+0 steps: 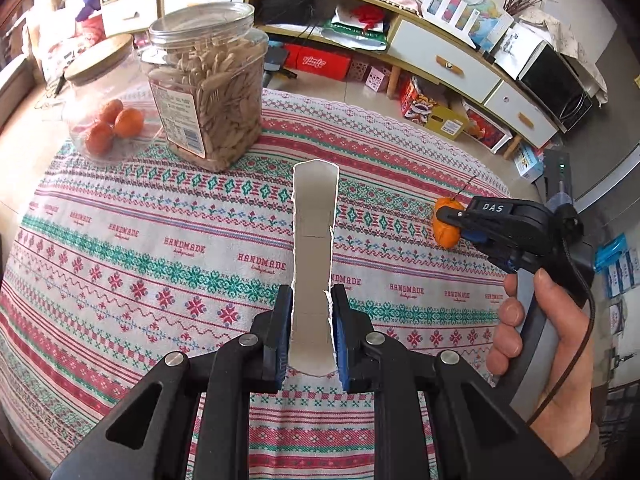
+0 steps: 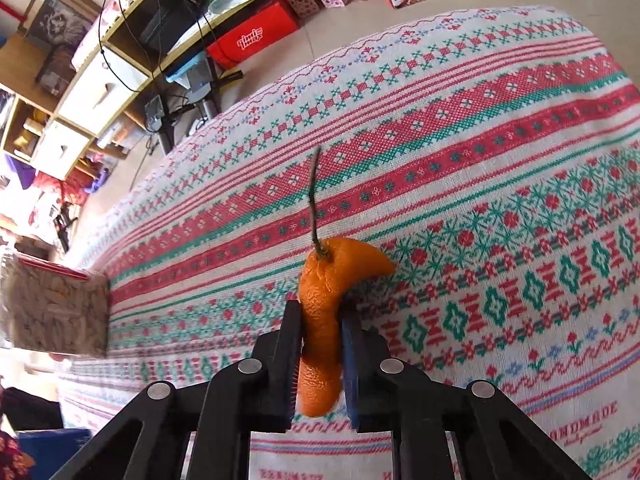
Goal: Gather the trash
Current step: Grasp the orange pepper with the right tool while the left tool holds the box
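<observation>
My left gripper (image 1: pixel 311 294) is shut on a long white torn strip of cardboard (image 1: pixel 314 240) that sticks out forward over the patterned tablecloth (image 1: pixel 160 248). My right gripper (image 2: pixel 322 312) is shut on a piece of orange peel (image 2: pixel 326 300) with a thin stem, held just above the cloth. In the left wrist view the right gripper (image 1: pixel 454 216) shows at the table's right side, clamped on the same peel (image 1: pixel 447 229), with the person's hand behind it.
A clear jar of seeds (image 1: pixel 210 92) and a glass jar with a wooden lid holding three oranges (image 1: pixel 106 100) stand at the table's far left. The seed jar also shows in the right wrist view (image 2: pixel 56 312). Shelves, drawers and boxes lie beyond the table.
</observation>
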`<state>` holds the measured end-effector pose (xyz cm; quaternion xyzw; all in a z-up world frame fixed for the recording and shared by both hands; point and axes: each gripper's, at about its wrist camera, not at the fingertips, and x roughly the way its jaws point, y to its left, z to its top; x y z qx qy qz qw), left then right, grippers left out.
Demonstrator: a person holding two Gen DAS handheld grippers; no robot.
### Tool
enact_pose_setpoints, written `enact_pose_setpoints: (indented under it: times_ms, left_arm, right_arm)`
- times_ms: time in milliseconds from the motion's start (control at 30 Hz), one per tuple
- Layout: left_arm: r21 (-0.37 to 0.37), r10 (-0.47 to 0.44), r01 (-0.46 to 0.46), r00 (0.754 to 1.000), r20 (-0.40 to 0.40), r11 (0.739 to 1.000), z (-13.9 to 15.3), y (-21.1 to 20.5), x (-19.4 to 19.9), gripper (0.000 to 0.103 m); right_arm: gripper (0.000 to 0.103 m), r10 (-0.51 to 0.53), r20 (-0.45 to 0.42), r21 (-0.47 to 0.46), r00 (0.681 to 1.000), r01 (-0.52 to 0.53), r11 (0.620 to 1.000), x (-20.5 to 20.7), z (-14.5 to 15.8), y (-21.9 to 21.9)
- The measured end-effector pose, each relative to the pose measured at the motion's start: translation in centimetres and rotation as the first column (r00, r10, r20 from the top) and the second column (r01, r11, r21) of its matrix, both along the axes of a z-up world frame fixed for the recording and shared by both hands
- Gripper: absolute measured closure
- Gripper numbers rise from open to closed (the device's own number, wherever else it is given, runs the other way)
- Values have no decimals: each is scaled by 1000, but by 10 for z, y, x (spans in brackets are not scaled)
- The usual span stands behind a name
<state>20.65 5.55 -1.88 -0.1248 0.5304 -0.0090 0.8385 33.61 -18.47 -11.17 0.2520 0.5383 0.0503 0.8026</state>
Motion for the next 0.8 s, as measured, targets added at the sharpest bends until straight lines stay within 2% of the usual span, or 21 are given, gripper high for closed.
enact_pose_setpoints:
  times_ms: [167,333,567,700,800]
  left_arm:
    - [13,-60,59,996,68,998,15,-19,-5,83]
    - [34,-127,125,988,87,992,21,-47,-17,83]
    - [39,-210,206,971,118,978,34,-84,-39,83]
    - [58,-263,258,955,133,964,36,-115,-51,83]
    - [44,-314,311,940,135,950,35,-141,-61,83]
  right_arm:
    - [88,42,69,-56,997,-38,998,-25,44,-7]
    - [88,48,76,-30,996,-46,998,-64,65,-33]
    - [88,34,143,-2,989,-34,999,-129,110,-81]
    - [88,12,170,-45,985,-4,999,-164,124,-112]
    - [88,-8,180,-58,984,19,998,-185,125,-137]
